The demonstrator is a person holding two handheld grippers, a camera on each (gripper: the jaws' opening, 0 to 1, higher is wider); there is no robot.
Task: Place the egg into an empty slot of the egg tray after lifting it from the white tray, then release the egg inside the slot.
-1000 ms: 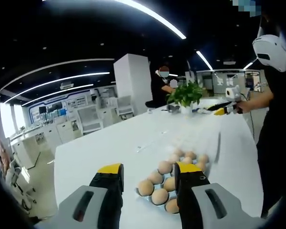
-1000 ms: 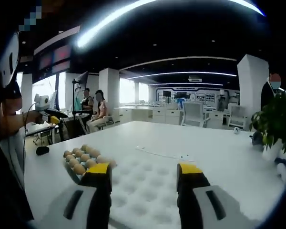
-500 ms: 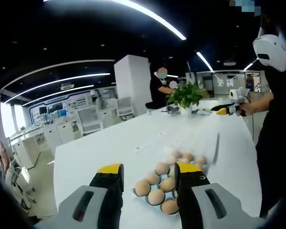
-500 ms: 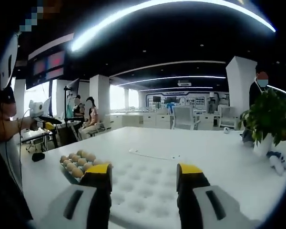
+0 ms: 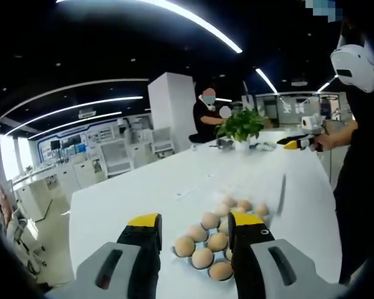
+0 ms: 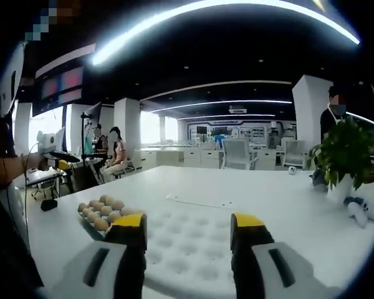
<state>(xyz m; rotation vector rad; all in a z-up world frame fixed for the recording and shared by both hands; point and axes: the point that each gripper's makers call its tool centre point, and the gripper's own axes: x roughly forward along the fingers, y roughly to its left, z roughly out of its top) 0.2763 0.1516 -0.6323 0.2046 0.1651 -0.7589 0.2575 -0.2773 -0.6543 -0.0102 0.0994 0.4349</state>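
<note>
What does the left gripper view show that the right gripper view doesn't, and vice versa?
Left gripper view: eggs close up by the open left claw, and a white headset. Right gripper view: an empty dimpled egg tray by the open right claw, and seated people. Both: eggs, white table, potted plant.

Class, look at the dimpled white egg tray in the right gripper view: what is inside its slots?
The visible slots of the egg tray are empty. The eggs lie beside it, to its left. The right gripper's jaws cover parts of the tray's near rows.
</note>
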